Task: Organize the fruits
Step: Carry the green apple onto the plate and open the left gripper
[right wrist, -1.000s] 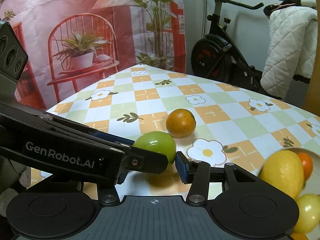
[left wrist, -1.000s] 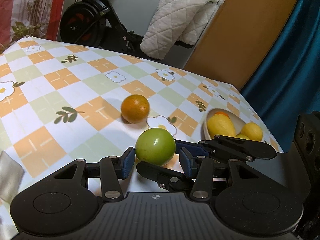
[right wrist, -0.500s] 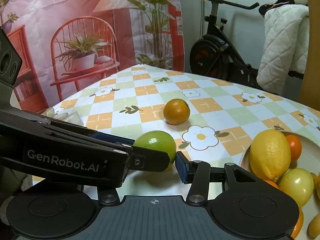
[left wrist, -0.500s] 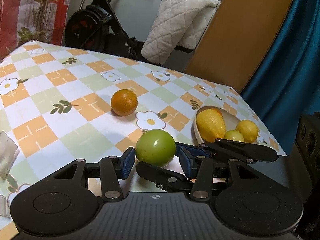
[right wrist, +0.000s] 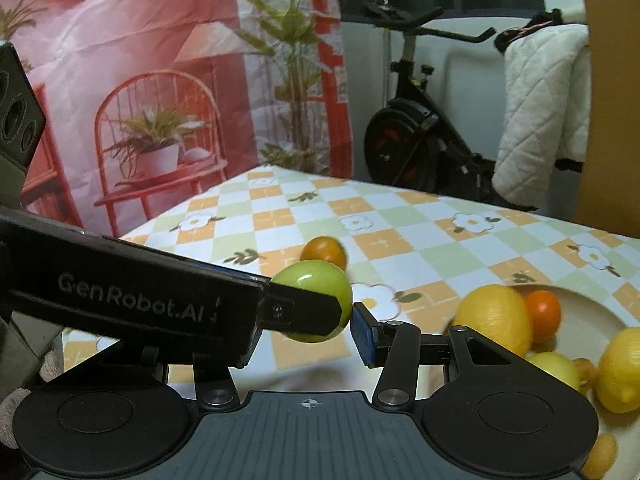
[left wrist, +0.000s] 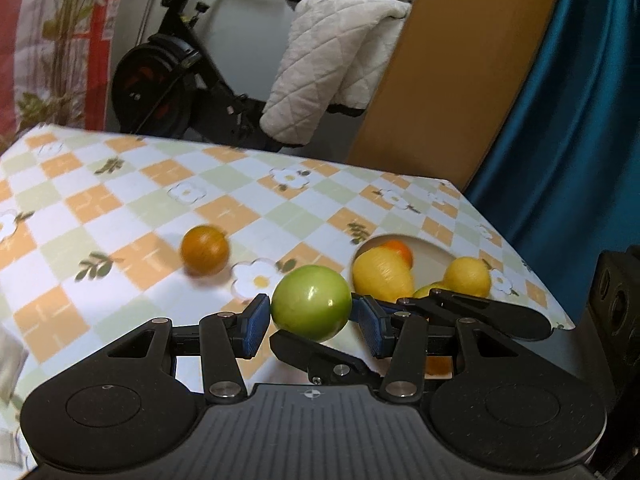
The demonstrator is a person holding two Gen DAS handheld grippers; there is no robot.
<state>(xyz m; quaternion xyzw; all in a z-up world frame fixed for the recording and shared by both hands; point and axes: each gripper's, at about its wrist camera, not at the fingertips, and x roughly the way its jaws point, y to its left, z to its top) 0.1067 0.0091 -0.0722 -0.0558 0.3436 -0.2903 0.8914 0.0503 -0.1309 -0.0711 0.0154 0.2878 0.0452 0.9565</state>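
I'm carrying the green fruit with both grippers pinching it. Next it goes right, into the bowl

You're looking at a glossy, smooth-skinned green fruit catching a highlight — the gripper around it is showing matt black plastic, ribbed blue pads and shiny metal rivets. The tablecloth is looking smooth, faintly sheeny.

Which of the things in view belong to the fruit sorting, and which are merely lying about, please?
Job: green fruit, loose orange, white bowl, lemons in it.
Lying about: exercise bike, quilted blanket, blue curtain, plant backdrop.
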